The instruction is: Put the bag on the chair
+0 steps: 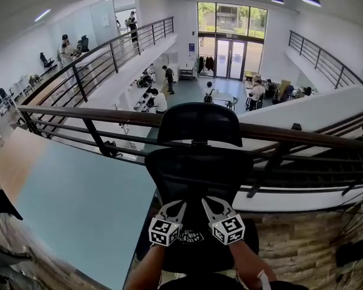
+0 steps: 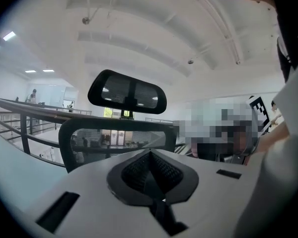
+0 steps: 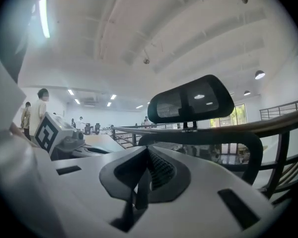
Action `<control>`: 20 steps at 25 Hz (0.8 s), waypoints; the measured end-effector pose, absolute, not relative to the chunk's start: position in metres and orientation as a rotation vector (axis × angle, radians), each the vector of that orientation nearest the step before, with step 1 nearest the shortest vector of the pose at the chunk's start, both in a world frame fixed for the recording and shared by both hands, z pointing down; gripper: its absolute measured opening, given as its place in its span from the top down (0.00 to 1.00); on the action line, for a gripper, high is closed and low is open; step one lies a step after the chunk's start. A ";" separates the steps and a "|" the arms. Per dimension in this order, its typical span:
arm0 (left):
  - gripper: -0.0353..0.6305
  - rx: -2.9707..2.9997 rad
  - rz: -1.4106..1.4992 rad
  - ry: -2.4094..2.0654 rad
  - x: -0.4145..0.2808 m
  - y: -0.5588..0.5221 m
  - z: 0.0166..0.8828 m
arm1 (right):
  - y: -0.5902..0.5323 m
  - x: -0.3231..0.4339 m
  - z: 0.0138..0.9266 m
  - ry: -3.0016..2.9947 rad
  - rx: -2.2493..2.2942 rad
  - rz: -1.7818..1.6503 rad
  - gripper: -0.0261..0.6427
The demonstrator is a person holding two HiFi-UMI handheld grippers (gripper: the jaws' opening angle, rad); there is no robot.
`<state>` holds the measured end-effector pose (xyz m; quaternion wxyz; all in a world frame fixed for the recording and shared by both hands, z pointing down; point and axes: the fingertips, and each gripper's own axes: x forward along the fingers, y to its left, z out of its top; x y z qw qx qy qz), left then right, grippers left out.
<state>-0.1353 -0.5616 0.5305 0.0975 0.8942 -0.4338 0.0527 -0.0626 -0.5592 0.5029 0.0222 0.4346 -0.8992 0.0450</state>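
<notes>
Bag [image 1: 191, 237]: black with white print, low between the grippers over the chair [image 1: 196, 162] seat; contact unclear. Left gripper [image 1: 176, 205] and right gripper [image 1: 213, 202] are each pinched tight on a thin strap [image 2: 165, 216]. Risk: strap slips, bag drops off the front edge.

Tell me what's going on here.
A person holds a gripper in each hand, facing a black office chair that stands by a railing. The left gripper and the right gripper each have their fingers shut on a thin dark strap of a black bag. The bag sits low between the two grippers, in front of the chair. Whether it touches the seat cannot be told.
</notes>
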 end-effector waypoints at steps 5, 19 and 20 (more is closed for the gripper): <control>0.93 2.698 0.132 -1.281 -0.136 -0.559 0.515 | -0.553 -0.073 0.482 -2.805 1.341 0.035 0.93; 0.93 2.757 0.119 -1.250 -0.138 -0.552 0.501 | -0.553 -0.054 0.458 -2.837 1.437 0.059 0.93; 0.93 2.759 0.117 -1.246 -0.137 -0.552 0.500 | -0.553 -0.051 0.455 -2.840 1.450 0.060 0.93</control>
